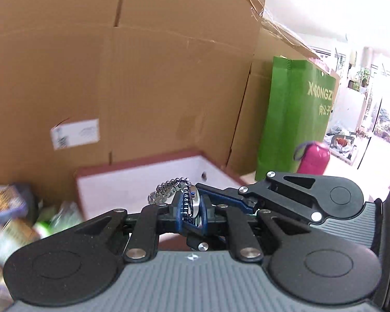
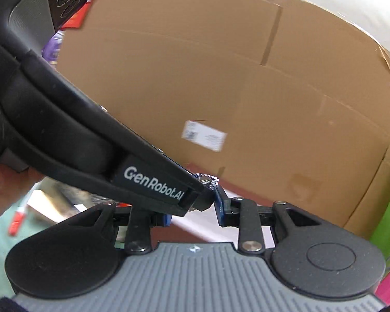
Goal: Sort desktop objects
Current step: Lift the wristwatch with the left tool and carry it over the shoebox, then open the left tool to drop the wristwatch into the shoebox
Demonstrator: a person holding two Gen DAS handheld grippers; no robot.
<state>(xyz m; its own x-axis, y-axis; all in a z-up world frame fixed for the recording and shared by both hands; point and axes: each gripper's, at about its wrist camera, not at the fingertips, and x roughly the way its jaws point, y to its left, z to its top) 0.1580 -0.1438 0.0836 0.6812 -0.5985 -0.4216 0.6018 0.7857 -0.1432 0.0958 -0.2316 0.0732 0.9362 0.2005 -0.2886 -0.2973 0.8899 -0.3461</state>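
My left gripper [image 1: 191, 208] is shut on a silver wristwatch [image 1: 187, 200] with a blue bezel; its metal bracelet [image 1: 167, 191] sticks out ahead, above a white box with a dark red rim [image 1: 143, 160]. My right gripper [image 1: 243, 200] reaches in from the right, its blue fingers beside the watch. In the right wrist view my right gripper [image 2: 193, 214] stands open around the left gripper's black body [image 2: 153, 184], with a bit of the bracelet [image 2: 208, 179] showing at its tip. Whether the right fingers touch the watch is hidden.
A big cardboard carton [image 1: 143, 65] fills the background, also in the right wrist view [image 2: 234, 78]. A green paper bag [image 1: 296, 119] and a pink bottle [image 1: 314, 158] stand at the right. Blurred colourful packets [image 1: 10, 213] lie at the left. A red pen [image 2: 17, 221] lies low left.
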